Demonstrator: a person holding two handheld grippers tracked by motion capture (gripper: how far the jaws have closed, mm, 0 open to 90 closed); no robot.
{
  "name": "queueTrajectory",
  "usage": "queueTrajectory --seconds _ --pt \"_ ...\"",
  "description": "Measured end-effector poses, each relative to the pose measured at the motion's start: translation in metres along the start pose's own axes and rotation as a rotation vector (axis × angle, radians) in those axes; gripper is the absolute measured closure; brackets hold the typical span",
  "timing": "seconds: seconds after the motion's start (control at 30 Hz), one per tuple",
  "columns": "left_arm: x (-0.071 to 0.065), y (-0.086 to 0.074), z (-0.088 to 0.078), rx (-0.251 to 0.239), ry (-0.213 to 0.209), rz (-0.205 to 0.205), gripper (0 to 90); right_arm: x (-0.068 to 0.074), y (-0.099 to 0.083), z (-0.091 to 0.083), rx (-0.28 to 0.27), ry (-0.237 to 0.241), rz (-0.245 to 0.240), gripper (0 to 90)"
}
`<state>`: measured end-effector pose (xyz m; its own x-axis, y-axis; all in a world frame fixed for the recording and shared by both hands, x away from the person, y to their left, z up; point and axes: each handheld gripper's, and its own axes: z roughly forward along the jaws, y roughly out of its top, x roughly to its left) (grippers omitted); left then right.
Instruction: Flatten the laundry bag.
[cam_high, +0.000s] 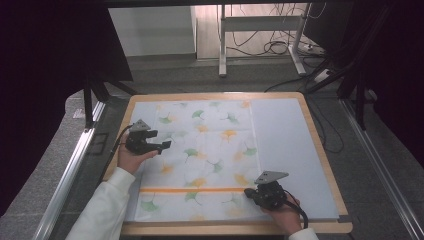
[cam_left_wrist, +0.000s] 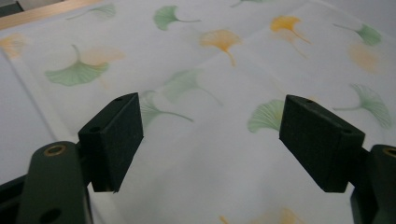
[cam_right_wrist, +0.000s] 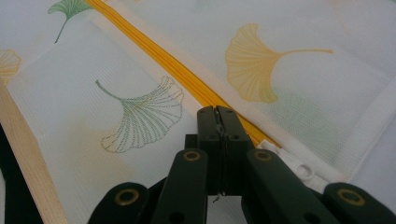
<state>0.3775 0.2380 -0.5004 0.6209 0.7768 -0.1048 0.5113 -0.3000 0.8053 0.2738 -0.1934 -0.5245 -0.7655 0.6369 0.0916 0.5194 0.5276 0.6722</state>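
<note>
While my right gripper (cam_high: 251, 194) sits with its jaws pressed together at the near right end of the orange zipper (cam_high: 192, 190), I judge the coming move to turn on one line: the zipper runs level across the mesh laundry bag (cam_high: 205, 150), from that gripper away toward my left side. In the right gripper view the jaw tips meet right at the zipper's end (cam_right_wrist: 187, 77), beside the white tab (cam_right_wrist: 299, 168). Whether they actually pinch the slider pull I cannot tell, since the jaws cover the spot; they are closed tight with almost nothing between them.

My left gripper (cam_high: 161, 146) hovers over the left part of the bag, well apart from the zipper and farther up the table (cam_high: 300, 96). Its jaws stand wide, and in the left gripper view (cam_left_wrist: 210, 135) nothing lies between the pads, just printed fabric beneath. So the right hand is clearly the nearer one to the zipper, touching or just at its end, while the left is free to come down and pin the cloth.

The bag lies flat on the pale mat (cam_high: 290, 145), its long side running away from me, the zipper crossing it near the front edge, parallel to the table's near rim.

Count: one bag, one zipper, one mat, two grippers. If the pull is in the right jaws, travel along the zipper means moving leftward, and I would want the left gripper holding the fabric first.
</note>
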Motion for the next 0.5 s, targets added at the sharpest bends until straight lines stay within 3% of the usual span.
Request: queueTrajectory --seconds 0.2,0.5 --pt "-0.03 -0.001 -0.001 0.012 -0.034 0.067 21.1 0.001 0.0 -0.001 0.003 -0.007 -0.003 88.6" --pt "-0.062 -0.003 0.001 0.033 -0.074 0.112 21.3 0.001 -0.002 -0.008 -0.006 -0.007 -0.005 88.6"
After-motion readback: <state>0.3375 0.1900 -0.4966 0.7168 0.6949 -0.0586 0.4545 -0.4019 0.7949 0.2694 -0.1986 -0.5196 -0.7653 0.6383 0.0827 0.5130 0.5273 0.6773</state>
